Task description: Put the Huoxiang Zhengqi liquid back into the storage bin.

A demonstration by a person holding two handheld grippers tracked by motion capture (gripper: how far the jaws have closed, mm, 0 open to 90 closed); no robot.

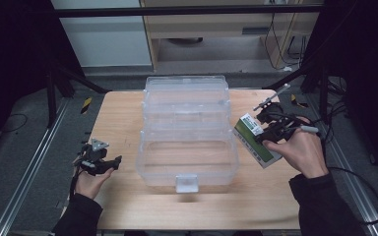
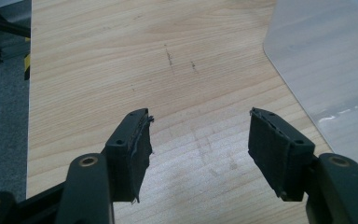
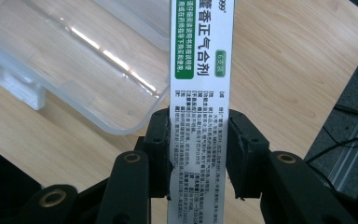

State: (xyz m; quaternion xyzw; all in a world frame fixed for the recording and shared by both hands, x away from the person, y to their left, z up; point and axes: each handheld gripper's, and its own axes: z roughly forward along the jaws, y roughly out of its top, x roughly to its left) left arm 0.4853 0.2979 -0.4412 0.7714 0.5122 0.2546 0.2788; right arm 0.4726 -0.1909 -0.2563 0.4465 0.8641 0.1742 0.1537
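Observation:
A clear plastic storage box (image 1: pixel 187 147) stands open in the middle of the wooden table (image 1: pixel 123 113), its lid tipped back. My right gripper (image 1: pixel 268 132) is shut on a white and green medicine box (image 1: pixel 255 138), held just off the right side of the clear box and above the table. In the right gripper view the medicine box (image 3: pixel 200 70) runs up between the two pads (image 3: pixel 161 149), with the clear box's rim (image 3: pixel 74 93) to its left. My left gripper (image 1: pixel 109 164) rests open at the table's left edge. Its jaws stand wide over bare wood (image 2: pixel 198 135).
The clear box has a white latch (image 1: pixel 186 183) at its front. A corner of the clear box (image 2: pixel 326 70) lies to the right of my left gripper. Metal rails (image 1: pixel 24 172) run along both sides of the table, and cables (image 1: pixel 359 196) trail at the right.

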